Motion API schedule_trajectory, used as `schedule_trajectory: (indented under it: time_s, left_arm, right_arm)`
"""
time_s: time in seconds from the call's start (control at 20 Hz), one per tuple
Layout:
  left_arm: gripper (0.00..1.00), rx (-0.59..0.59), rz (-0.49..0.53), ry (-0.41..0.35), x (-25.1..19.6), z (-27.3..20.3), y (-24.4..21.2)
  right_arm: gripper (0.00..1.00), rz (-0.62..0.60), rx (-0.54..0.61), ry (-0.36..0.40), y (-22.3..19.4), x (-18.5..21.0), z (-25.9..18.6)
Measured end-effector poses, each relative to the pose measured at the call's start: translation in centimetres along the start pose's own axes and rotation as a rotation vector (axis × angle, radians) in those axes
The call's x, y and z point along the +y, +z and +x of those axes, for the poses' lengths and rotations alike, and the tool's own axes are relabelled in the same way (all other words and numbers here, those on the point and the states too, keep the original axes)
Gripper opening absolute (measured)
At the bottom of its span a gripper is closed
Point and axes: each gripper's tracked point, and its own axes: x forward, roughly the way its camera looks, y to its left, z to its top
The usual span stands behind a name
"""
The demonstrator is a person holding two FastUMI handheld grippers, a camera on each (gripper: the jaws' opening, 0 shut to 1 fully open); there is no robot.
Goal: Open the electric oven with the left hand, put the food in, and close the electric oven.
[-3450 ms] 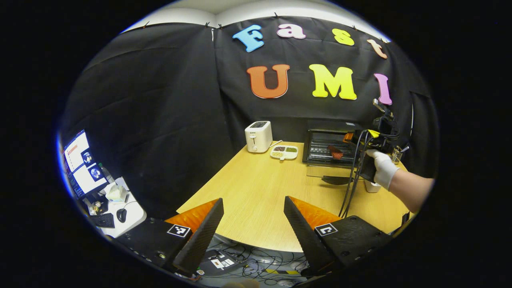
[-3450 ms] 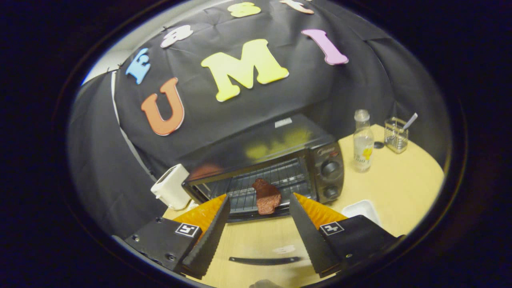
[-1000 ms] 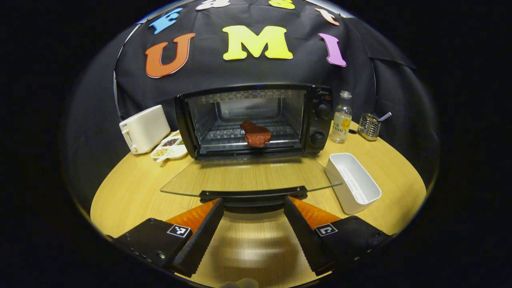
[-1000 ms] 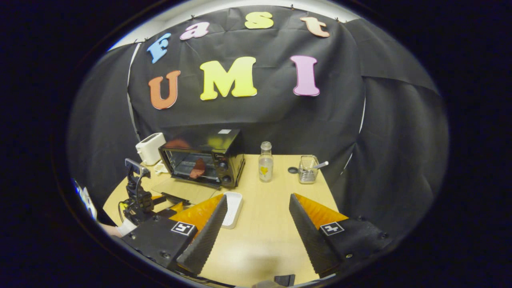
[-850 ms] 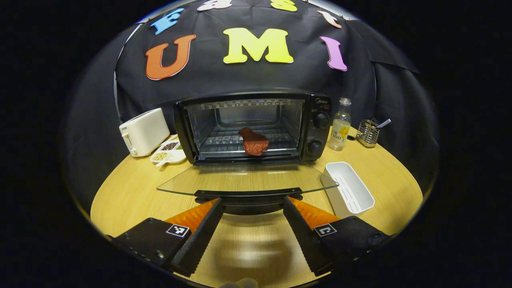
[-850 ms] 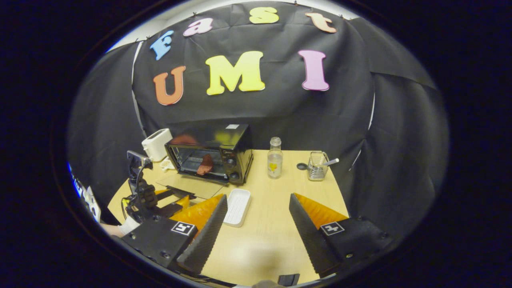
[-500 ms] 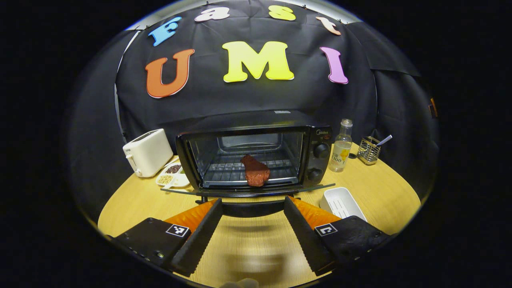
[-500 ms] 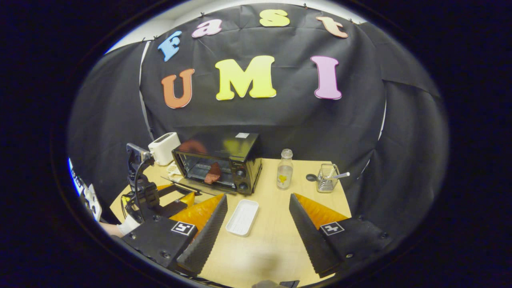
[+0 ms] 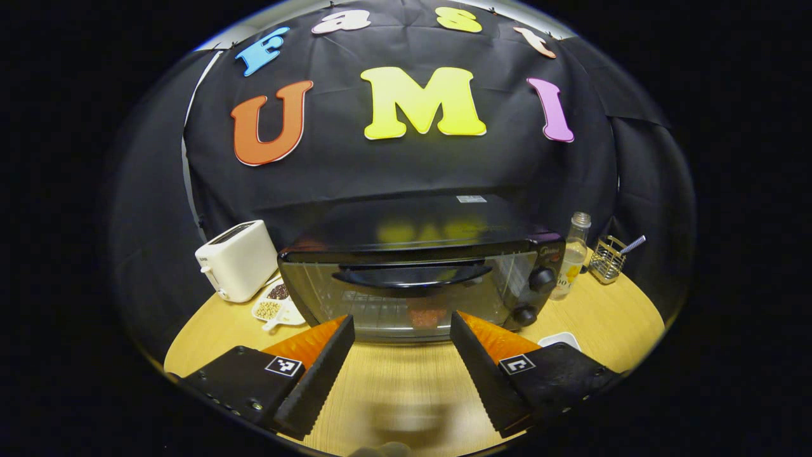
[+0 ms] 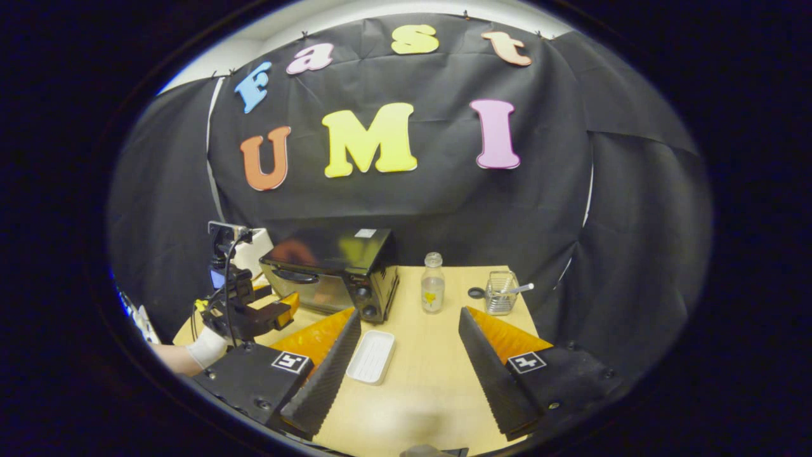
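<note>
Left gripper view: I see the oven point(image 9: 419, 279) at centre frame, its glass door up, the food point(image 9: 426, 315) dim behind the glass.
Handling: I judge the door stiff, hinged low, glass breakable; best taken or pushed at the door handle point(image 9: 412, 277).
Left gripper point(image 9: 402, 352): jaws wide, holding nothing, level before the door, apart from it.
Right gripper point(image 10: 409, 355): jaws wide, empty, lower centre of the right gripper view, well back over the table point(image 10: 438, 355).
</note>
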Motion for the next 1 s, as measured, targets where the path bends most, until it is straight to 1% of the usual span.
schedule_trajectory:
  time_s: [0.1, 0.25, 0.35, 0.45, 0.55, 0.7, 0.75, 0.8, 0.85, 0.95, 1.0]
  left_arm:
    - [0.97, -0.028, 0.005, -0.007, 0.0, 0.6, 1.5]
    - [0.97, -0.024, 0.007, -0.019, -0.4, 1.1, 1.7]
    - [0.97, -0.023, 0.006, -0.029, -0.8, 0.3, 1.5]
    - [0.97, -0.043, 0.013, -0.045, -1.2, -1.5, 1.7]
    - [0.97, -0.083, 0.022, -0.047, -1.1, -4.3, 2.7]
    - [0.97, -0.157, 0.006, -0.037, -0.6, -10.1, 4.7]
    - [0.97, -0.188, 0.013, -0.027, -0.3, -12.2, 5.6]
    - [0.96, -0.215, 0.026, -0.012, 0.0, -14.5, 6.3]
    - [0.96, -0.241, 0.038, 0.001, 0.3, -16.7, 6.7]
    - [0.96, -0.259, 0.032, 0.018, 0.3, -21.4, 7.1]
    - [0.96, -0.266, 0.023, 0.029, 0.3, -23.8, 7.2]
  right_arm:
    - [0.99, 0.013, -0.011, -0.023, 0.1, -0.8, -0.7]
    - [0.99, 0.041, -0.01, -0.051, -0.4, -1.6, -1.7]
    - [0.99, 0.047, -0.012, -0.067, -0.6, -1.8, -2.2]
    - [0.99, 0.045, -0.017, -0.069, -0.7, -1.7, -2.6]
    - [0.99, 0.044, -0.022, -0.054, -0.7, -1.1, -3.0]
    - [0.99, 0.022, -0.049, -0.003, -0.5, 0.5, -4.1]
    - [0.96, 0.009, -0.064, 0.007, -0.3, 0.7, -4.5]
    - [0.99, -0.007, -0.081, 0.026, -0.1, 1.1, -5.1]
    - [0.99, -0.023, -0.099, 0.037, 0.1, 1.4, -6.0]
    - [0.99, -0.05, -0.138, 0.048, 0.4, 1.2, -7.8]
    - [0.99, -0.055, -0.148, 0.04, 0.4, 0.9, -8.7]
